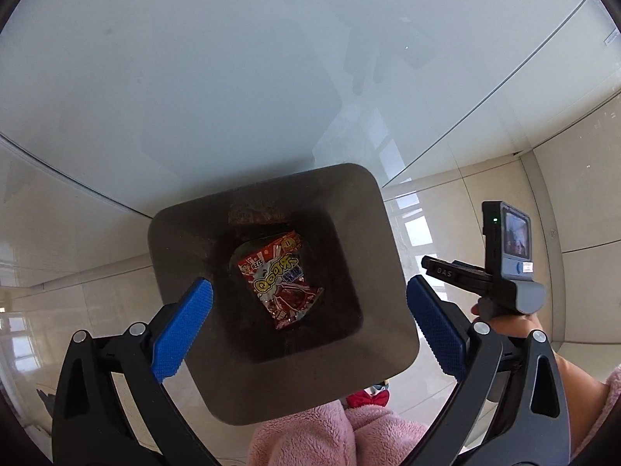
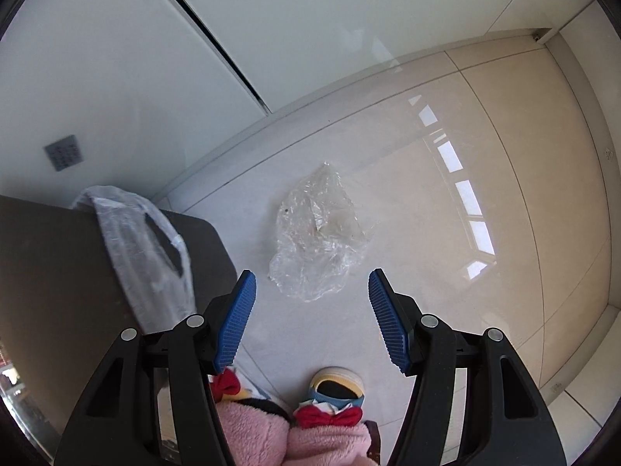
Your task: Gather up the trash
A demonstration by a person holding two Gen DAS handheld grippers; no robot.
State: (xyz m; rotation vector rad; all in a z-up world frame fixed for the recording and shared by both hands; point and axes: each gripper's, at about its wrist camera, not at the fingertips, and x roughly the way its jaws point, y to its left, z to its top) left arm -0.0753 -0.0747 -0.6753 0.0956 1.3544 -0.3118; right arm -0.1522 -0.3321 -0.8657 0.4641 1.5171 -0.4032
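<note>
While a red snack wrapper (image 1: 280, 276) lies inside the dark bin (image 1: 388, 291), both the left gripper (image 1: 308, 324) and right gripper (image 2: 311, 320) hang spread wide, the right above a crumpled clear plastic bag (image 2: 318, 235) on the floor (image 2: 485, 124).

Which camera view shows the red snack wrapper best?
The left wrist view: it looks straight down into the dark bin, where the red snack wrapper lies at the bottom. The right wrist view shows only the bin's outer wall, not the wrapper.

Floor: glossy beige tiled floor (image 2: 504, 124) with thin grout lines.
Wall: pale grey-white panelled wall (image 1: 194, 58), split by a dark vertical seam (image 2: 217, 39).
Fixture: small grey square perforated plate (image 2: 64, 152) on the wall.
Light: bright window reflections (image 2: 462, 190) across the tiles.
</note>
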